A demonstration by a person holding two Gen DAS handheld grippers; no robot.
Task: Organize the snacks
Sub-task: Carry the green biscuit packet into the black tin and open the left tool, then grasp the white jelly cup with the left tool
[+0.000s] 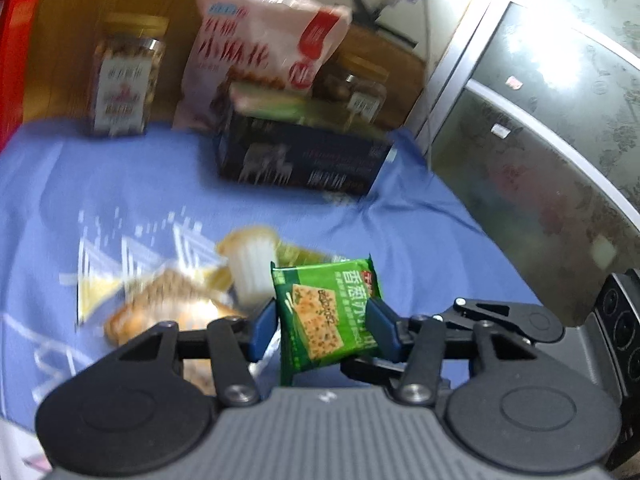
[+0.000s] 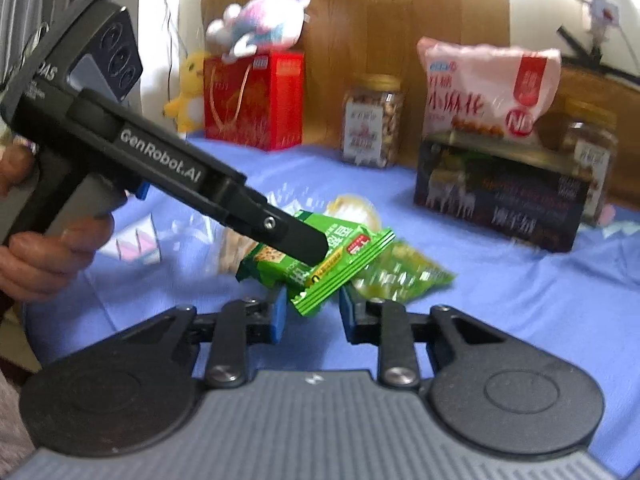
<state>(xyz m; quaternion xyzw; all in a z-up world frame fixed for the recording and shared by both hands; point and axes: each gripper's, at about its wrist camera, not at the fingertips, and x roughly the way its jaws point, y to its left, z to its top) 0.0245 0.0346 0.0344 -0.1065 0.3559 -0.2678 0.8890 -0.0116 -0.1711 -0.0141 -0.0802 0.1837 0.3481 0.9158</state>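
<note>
You have the green cracker packet pinched in your left gripper above the blue cloth, your right gripper seemingly clamping its corner too, so next free one and carry it to the black box.

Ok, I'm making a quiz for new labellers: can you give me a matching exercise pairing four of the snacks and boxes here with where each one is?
Things:
1. green cracker packet
2. red cardboard gift box
3. pink plastic snack bag
4. clear gold-lidded jar

Places:
A. under the pink-and-white plush toy
B. standing on the blue cloth, between the red box and the pink bag
C. between the pads of the left gripper
D. rising behind the dark rectangular box

Pairs: 1-C, 2-A, 3-D, 4-B
</note>
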